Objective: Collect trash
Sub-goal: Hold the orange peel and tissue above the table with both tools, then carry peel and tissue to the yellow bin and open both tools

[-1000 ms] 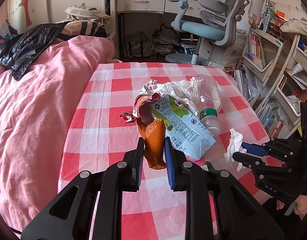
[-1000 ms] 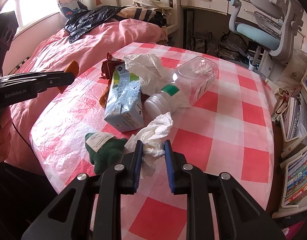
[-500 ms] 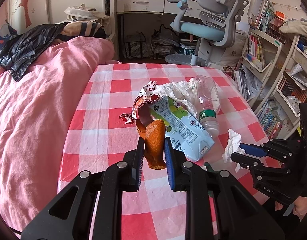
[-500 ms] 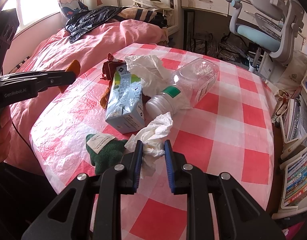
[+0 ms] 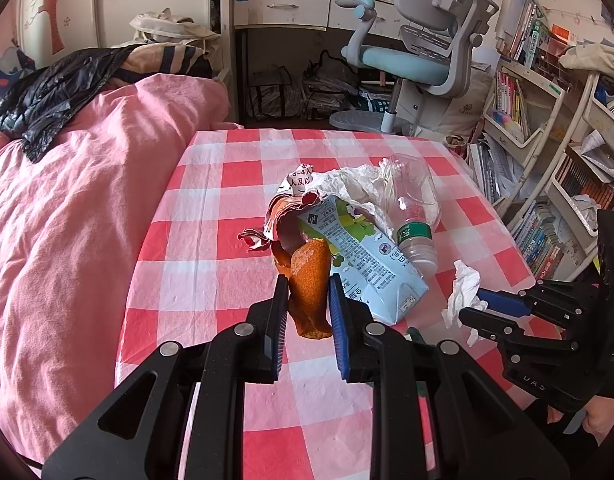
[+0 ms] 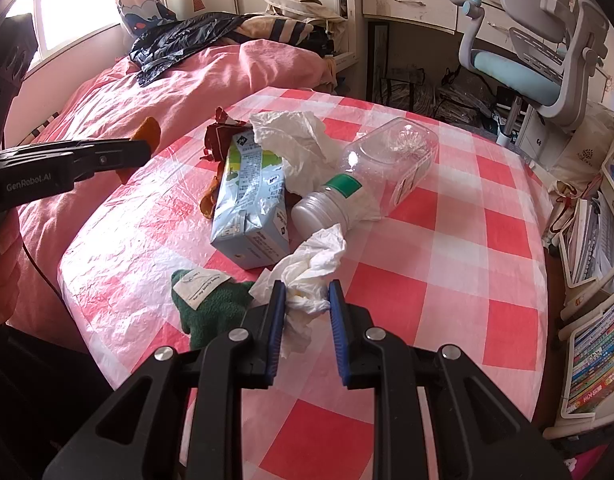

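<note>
Trash lies heaped mid-table around the milk carton (image 5: 363, 256), my landmark. Through the left wrist camera, my left gripper (image 5: 307, 304) has its jaws clamped on an orange peel (image 5: 309, 284), held just in front of the carton: leathery, curled, light, and I judge it tears if squeezed hard. From the right wrist camera, my right gripper (image 6: 307, 304) is closed on a crumpled white tissue (image 6: 311, 268), lifted near the carton's closer end (soft, weightless, best pinched at its bulk). A clear plastic bottle (image 6: 371, 176) lies touching the carton's right side, smooth and slippery, I expect
</note>
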Demonstrator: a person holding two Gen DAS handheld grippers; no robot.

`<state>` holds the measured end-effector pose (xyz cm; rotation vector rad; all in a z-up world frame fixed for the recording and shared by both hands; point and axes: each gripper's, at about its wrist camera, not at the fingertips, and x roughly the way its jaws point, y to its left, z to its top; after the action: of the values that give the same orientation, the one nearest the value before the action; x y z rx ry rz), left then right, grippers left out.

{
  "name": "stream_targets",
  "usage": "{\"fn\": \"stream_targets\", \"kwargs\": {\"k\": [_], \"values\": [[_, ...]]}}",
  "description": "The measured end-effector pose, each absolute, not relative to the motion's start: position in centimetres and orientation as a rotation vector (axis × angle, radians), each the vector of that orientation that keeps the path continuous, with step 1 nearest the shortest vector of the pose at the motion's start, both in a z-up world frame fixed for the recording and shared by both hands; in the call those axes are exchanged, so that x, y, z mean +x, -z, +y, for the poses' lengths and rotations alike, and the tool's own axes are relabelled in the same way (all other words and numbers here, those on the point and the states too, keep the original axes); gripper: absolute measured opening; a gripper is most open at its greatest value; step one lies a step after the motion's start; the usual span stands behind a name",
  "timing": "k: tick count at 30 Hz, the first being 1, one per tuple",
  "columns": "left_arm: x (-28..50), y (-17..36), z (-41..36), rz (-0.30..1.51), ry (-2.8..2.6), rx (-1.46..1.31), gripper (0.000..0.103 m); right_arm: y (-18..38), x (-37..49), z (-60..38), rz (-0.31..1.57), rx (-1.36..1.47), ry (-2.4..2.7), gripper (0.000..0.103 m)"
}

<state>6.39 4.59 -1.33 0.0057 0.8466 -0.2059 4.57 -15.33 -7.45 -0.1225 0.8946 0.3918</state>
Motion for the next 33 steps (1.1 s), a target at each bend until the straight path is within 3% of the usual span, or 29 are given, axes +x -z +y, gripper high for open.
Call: {"fn": "stream_targets", "kwargs": {"k": [25,33], "values": [[6.4,1.3,4.8,0.843,0.210,-0.001,0.019,7.3,4.7,-15.0,0.885,-0.126,-0.391,0.023],[6.6,0.5,3.8,0.828,0.238,-0.012,0.019,4.3,3.9,-16.7,0.800,-0.078,-0.387,0.023]]}}
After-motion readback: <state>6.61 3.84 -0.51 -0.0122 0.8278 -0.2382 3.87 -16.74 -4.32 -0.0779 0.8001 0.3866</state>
